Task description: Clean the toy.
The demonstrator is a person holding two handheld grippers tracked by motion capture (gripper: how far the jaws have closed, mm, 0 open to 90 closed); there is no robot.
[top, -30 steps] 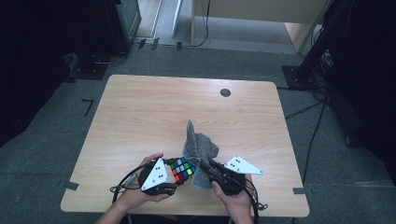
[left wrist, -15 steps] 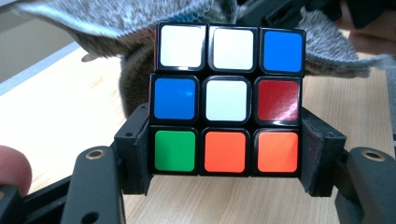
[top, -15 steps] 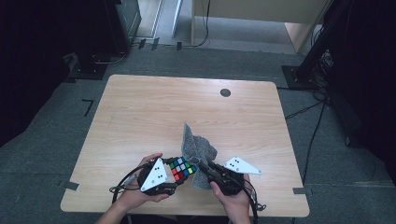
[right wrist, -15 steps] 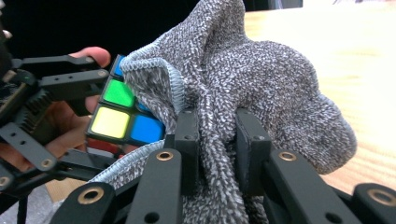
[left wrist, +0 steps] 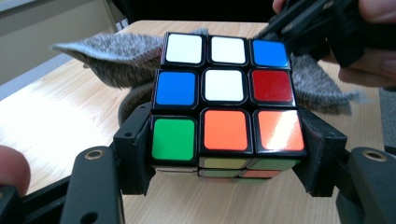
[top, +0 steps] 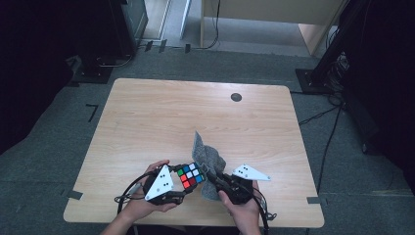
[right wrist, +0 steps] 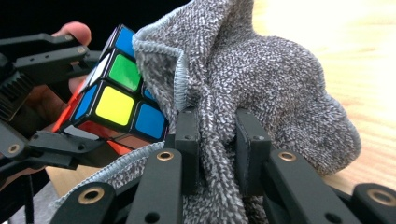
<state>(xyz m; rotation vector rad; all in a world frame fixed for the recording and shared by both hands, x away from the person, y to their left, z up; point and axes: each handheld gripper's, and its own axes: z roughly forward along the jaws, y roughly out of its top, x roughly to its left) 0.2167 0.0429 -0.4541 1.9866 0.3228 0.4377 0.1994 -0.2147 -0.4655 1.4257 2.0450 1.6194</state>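
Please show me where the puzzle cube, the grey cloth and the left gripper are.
puzzle cube [left wrist: 224, 85], left gripper view, centre white sticker.
grey cloth [right wrist: 261, 79], right gripper view, bunched middle.
left gripper [top: 183, 192], high view, between its fingertips.

Cloth [right wrist: 261, 88] hides part of cube [right wrist: 116, 93], right gripper view

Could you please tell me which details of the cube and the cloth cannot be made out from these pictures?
- Multicoloured puzzle cube, left gripper view: its lower side faces sit behind the left claw's black jaws.
- Same cube, right gripper view: the grey woven cloth covers its right part.
- Cloth, right gripper view: its lower end is cut off by the bottom edge.
- High view: whether cloth and cube touch is too small to tell.
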